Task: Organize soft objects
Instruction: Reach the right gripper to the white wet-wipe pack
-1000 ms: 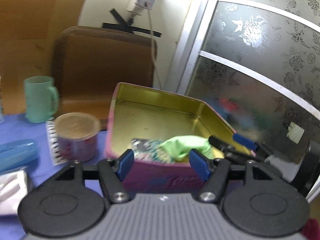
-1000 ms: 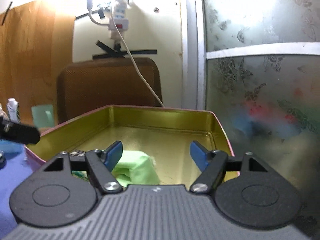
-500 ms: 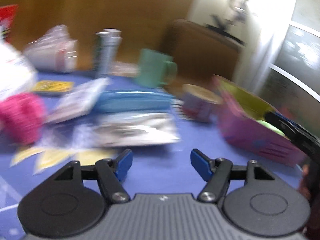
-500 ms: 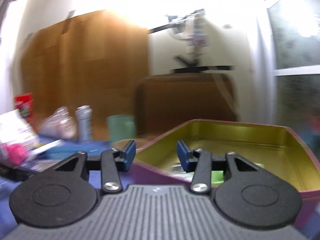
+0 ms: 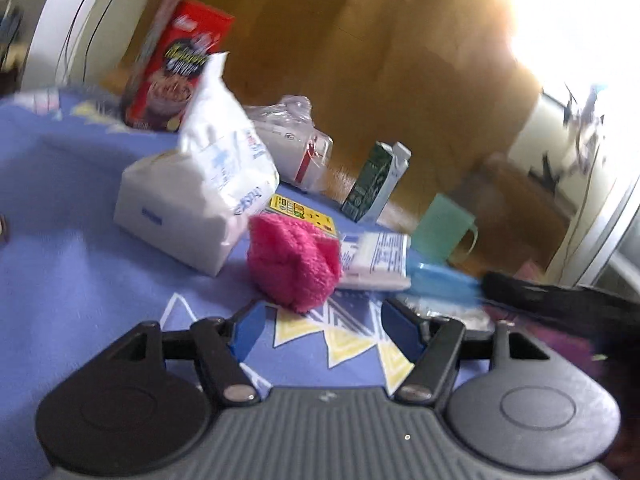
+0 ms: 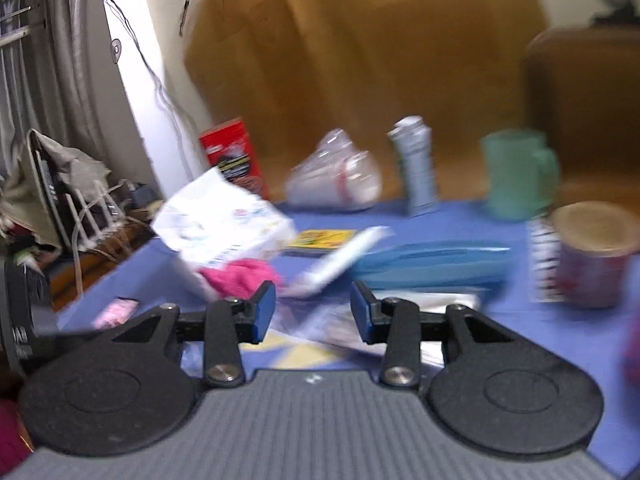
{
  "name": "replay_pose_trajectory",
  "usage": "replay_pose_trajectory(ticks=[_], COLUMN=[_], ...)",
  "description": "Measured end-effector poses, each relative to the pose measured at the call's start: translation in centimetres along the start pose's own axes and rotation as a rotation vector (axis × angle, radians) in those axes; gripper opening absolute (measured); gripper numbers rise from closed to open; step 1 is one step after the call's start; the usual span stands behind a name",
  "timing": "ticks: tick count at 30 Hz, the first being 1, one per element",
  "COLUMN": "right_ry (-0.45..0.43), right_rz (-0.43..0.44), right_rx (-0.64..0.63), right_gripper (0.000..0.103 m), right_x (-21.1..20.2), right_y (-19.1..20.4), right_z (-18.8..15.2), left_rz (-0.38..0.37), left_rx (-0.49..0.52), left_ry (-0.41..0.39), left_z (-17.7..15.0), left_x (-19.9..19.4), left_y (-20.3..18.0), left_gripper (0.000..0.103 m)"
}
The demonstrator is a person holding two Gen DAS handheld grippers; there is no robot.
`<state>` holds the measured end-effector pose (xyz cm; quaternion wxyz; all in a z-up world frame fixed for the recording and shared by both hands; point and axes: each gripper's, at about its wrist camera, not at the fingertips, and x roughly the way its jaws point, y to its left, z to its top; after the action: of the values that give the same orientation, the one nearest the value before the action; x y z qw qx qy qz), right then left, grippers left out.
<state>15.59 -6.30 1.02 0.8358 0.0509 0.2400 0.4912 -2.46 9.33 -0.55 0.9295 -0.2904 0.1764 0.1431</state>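
Right wrist alone shows jar (image 6: 596,256).

black tongs (image 5: 322,330), blue pads (image 5: 248,330)

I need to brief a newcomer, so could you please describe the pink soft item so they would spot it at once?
On the blue tablecloth, look just right of the big white bag. The pink fluffy cloth sits bunched there, the only fuzzy, bright pink thing among boxes and packets.

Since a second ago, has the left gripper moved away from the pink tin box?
Yes. The left gripper swung leftwards off the tin; it now faces the fluffy pink cloth on the blue tablecloth.
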Motion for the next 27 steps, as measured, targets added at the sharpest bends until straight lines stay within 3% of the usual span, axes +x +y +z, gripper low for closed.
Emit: replay_pose_trajectory(ticks=[4,11,14,18,23,27], right_ry=[0.059,0.138,0.146,0.113,0.063,0.098], right_rz=[-0.033,-0.074,-0.077,-0.063,-0.005,0.054], right_rx=[0.077,0.247,0.251,0.242,0.14,0.093], right_gripper=[0.044,0.044,0.028,0.023,0.015,0.015], right_x=[4.4,7.7,8.4,7.0,2.3,-2.1], right_y=[-0.1,-1.6,-1.6,-1.4,-0.9,-1.5], right_z=[1.2,1.2,1.0,0.9,0.2,-1.9], left_rz=[-0.039,-0.058,-0.051,-0.042,-0.035,-0.017], left_rx=[-0.027,0.044,0.076,0.096,0.091,0.106], left_ry=[-0.008,-0.038,-0.054,-0.066,-0.065,-0.052], left_z=[0.1,-0.4,-0.5,-0.7,-0.6,-0.6], left_x=[0.0,-0.4,-0.6,-0.8,-0.8,-0.6], left_y=[0.4,-0.5,-1.1,-1.4,-1.3,-1.6], left_gripper=[0.066,0.066,0.071,0.072,0.076,0.077])
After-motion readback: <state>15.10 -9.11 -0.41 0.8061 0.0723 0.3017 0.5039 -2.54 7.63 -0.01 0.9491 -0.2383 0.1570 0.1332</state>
